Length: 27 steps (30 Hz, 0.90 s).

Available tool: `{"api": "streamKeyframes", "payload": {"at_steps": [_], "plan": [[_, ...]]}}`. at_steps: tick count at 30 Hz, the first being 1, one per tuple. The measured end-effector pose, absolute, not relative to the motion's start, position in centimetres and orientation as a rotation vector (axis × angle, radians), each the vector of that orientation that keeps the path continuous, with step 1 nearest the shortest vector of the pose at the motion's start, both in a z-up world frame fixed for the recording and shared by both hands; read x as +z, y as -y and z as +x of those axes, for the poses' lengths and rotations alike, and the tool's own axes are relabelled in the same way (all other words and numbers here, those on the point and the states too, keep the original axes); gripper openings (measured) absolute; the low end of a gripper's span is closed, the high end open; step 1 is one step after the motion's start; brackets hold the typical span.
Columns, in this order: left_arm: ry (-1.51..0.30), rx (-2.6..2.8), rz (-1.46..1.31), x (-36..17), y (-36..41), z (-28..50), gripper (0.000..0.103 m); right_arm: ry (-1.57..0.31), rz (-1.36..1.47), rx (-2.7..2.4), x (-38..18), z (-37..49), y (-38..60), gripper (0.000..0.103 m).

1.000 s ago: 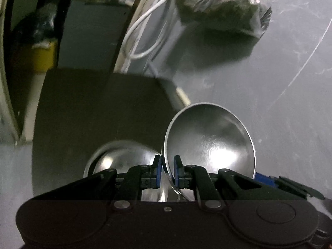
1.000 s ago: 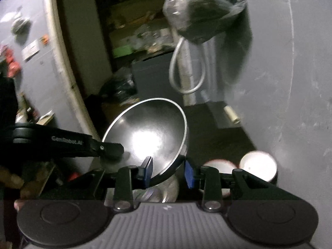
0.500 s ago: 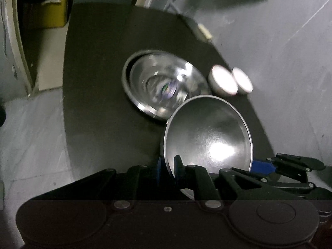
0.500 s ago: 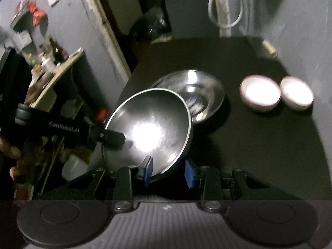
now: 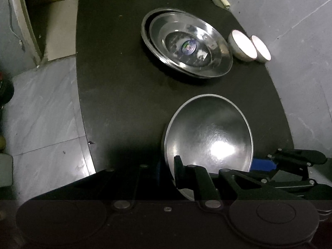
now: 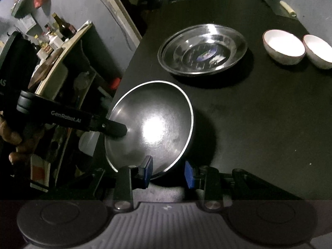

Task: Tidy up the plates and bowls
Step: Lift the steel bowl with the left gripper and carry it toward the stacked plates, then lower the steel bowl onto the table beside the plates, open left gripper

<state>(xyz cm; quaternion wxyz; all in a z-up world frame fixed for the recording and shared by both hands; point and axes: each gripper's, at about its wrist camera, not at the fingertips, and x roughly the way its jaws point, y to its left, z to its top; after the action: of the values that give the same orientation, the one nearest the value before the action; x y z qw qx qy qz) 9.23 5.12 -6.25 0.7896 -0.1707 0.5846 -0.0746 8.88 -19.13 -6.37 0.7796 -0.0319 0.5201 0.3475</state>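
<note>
A: Starting at the left gripper (image 5: 168,166): its jaws are pinched tight on the near rim of the steel bowl (image 5: 209,137), one black finger inside the bowl, the other behind the wall and mostly hidden.

B: And the right gripper (image 6: 168,173) has the same bowl (image 6: 151,128) from the other side. Blue pads either side of the rim, one inside, one outside, clamped on the wall.

A: So both tools on one bowl. From the right wrist view you can see the left tool's black arm reaching in from the left, its tip on the bowl's rim, with a hand (image 6: 12,143) wrapped round its handle at the frame edge.

B: The bowl is tilted, its open face turned towards both cameras, a bright glare in its middle. It sits over the near part of the black table (image 5: 116,95); whether its base touches the top, I cannot tell.

A: Moving outward: beyond the bowl, well apart from it, lies a stack of steel plates (image 5: 186,43), a small sticker in the centre of the top one.

B: Right of those, two white bowls (image 6: 284,47) side by side, just touching, near the table's far right edge.

A: Past the table's left edge, grey floor tiles (image 5: 41,112).

B: And in the right wrist view, a cluttered shelf with bottles (image 6: 60,29) by the wall.
</note>
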Motion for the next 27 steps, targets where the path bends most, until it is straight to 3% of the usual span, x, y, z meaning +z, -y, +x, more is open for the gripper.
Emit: {"api": "streamKeyframes", "payload": {"at_steps": [9,14,17,20,23,25,27], "plan": [[-1.28,-0.157,-0.356,-6.2,-4.6,9.8,0.013,-1.144,-0.057,0.753,-6.6,9.7,19.4,0.039],[-1.262,-0.117,-0.35,-5.6,-5.2,10.4,0.024,-1.132,-0.047,0.757,-6.4,10.0,19.7,0.046],[-1.241,-0.083,-0.334,-4.8,-5.8,10.7,0.036,-1.126,-0.036,0.745,-6.3,10.3,20.2,0.049],[-1.207,-0.049,-0.314,-3.8,-6.5,11.5,0.048,-1.105,-0.007,0.719,-5.9,10.8,21.3,0.058],[-1.155,-0.022,-0.281,-2.7,-6.5,13.1,0.067,-1.07,0.041,0.669,-5.4,12.0,22.9,0.071],[-1.123,0.003,-0.228,-2.1,-6.1,14.7,0.081,-1.02,0.064,0.607,-5.0,12.7,23.9,0.093],[-1.1,0.025,-0.173,-1.6,-5.4,16.5,0.083,-0.971,0.074,0.535,-4.9,13.5,24.8,0.1]]}}
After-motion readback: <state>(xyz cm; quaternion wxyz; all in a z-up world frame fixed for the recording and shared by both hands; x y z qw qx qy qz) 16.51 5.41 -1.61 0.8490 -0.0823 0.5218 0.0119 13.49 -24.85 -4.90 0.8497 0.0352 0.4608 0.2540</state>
